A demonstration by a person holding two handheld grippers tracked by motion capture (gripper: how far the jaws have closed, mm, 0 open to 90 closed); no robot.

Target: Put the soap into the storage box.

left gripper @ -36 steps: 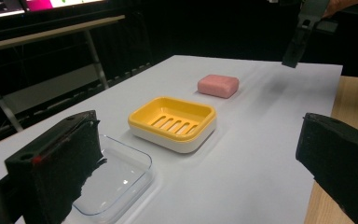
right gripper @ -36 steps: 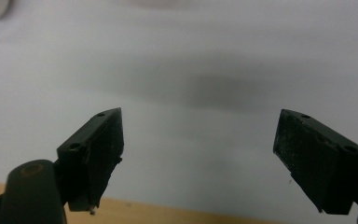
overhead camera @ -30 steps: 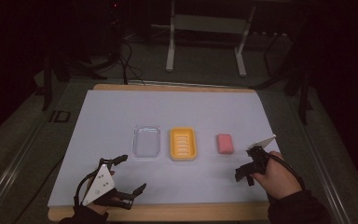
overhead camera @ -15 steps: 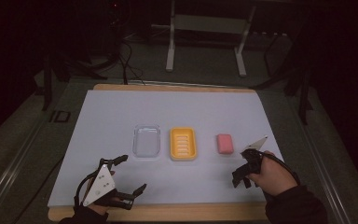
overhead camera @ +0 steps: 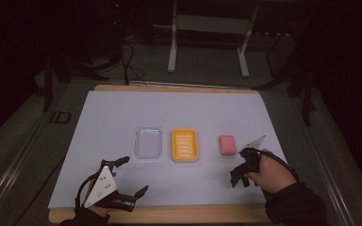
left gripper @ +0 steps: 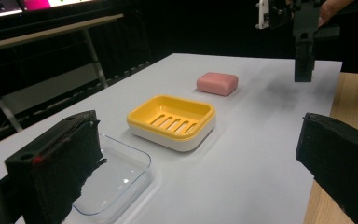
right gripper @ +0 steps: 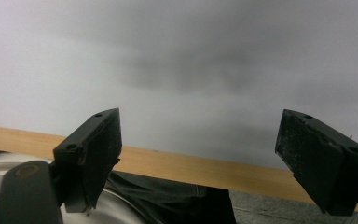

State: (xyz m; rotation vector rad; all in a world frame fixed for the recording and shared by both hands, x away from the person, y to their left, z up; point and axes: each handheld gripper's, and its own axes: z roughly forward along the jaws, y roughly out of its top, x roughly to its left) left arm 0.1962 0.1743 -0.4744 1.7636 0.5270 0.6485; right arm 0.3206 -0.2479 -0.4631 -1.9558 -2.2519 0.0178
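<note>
A pink soap bar (overhead camera: 227, 144) lies on the white mat, right of a yellow soap dish (overhead camera: 185, 145) and a clear plastic tray (overhead camera: 149, 142). My right gripper (overhead camera: 240, 179) hovers just in front of the soap, pointing down at the mat. Its jaws have just been opening and stand open, with nothing between the pads (right gripper: 95, 151). My left gripper (overhead camera: 133, 175) rests at the front left, open and empty. It looks over the tray (left gripper: 116, 184), the dish (left gripper: 172, 122) and the soap (left gripper: 217, 83) toward the right gripper (left gripper: 304, 65).
The white mat (overhead camera: 169, 108) covers a wooden table whose bare edge (overhead camera: 169, 214) runs along the front. Behind the table, a metal stand's legs (overhead camera: 172, 47) and cables sit on the dark floor.
My right gripper has drifted a little to the left and tipped its jaws down toward the mat. The left gripper has stayed where it was.
</note>
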